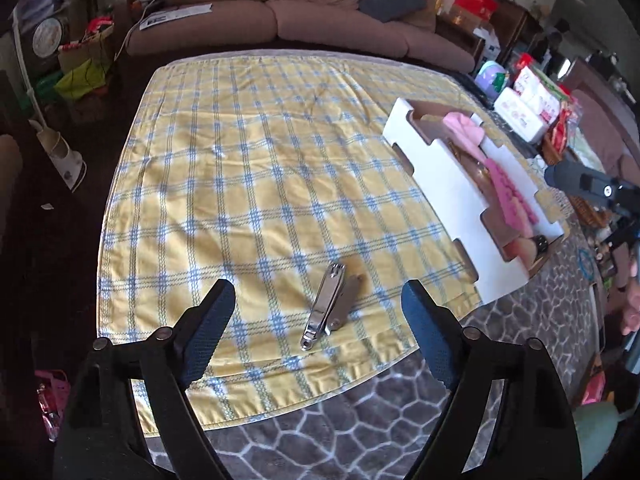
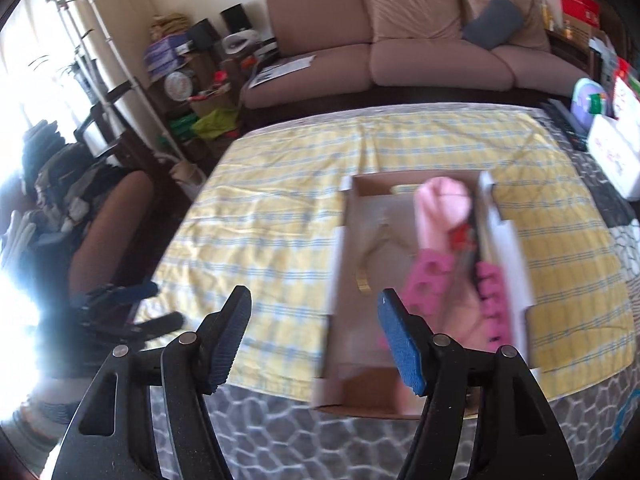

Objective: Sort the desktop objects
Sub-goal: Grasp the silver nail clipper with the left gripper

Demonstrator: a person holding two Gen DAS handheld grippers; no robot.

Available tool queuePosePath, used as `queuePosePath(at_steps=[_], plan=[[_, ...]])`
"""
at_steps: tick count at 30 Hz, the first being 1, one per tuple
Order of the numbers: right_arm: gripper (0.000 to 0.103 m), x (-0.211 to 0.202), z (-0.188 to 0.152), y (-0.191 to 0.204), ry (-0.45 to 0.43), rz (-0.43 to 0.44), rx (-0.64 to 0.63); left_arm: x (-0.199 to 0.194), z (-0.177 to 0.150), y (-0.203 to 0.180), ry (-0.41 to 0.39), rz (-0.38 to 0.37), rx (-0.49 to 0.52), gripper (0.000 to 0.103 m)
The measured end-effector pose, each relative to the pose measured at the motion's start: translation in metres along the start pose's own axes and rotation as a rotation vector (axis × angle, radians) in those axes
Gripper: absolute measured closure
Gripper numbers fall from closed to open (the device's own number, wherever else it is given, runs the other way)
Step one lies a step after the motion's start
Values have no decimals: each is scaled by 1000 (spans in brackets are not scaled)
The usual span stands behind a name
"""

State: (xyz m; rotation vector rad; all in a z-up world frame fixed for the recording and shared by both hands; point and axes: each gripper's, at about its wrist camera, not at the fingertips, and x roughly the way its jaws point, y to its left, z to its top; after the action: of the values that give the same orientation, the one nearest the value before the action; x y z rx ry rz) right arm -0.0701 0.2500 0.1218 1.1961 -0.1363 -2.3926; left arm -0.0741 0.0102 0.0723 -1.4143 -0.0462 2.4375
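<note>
Nail clipper (image 1: 326, 306) lying low in the centre of the left view on the checked cloth (image 1: 240, 184), between the wide-standing, empty jaws of the left hand-held gripper (image 1: 318, 328). It is looking small, light, rigid and slippery; gripping across its narrow steel sides seems best. Cardboard box (image 2: 340, 240), centre right, is holding pink items; the right hand-held gripper (image 2: 314, 340) is hovering before it, open and empty. Patterned surface (image 1: 320, 432) below; sofa (image 1: 320, 20) along the top.
</note>
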Motion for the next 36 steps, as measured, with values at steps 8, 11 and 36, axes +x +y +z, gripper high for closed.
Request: queuePosePath(at_steps=[8, 11, 36], plan=[[40, 59, -9, 55, 85, 108, 44, 23, -21, 8, 30, 25, 81, 35], [40, 73, -17, 63, 107, 114, 66, 31, -17, 12, 29, -5, 68, 37], [41, 88, -21, 39, 110, 63, 108, 68, 9, 11, 50, -43, 25, 89]])
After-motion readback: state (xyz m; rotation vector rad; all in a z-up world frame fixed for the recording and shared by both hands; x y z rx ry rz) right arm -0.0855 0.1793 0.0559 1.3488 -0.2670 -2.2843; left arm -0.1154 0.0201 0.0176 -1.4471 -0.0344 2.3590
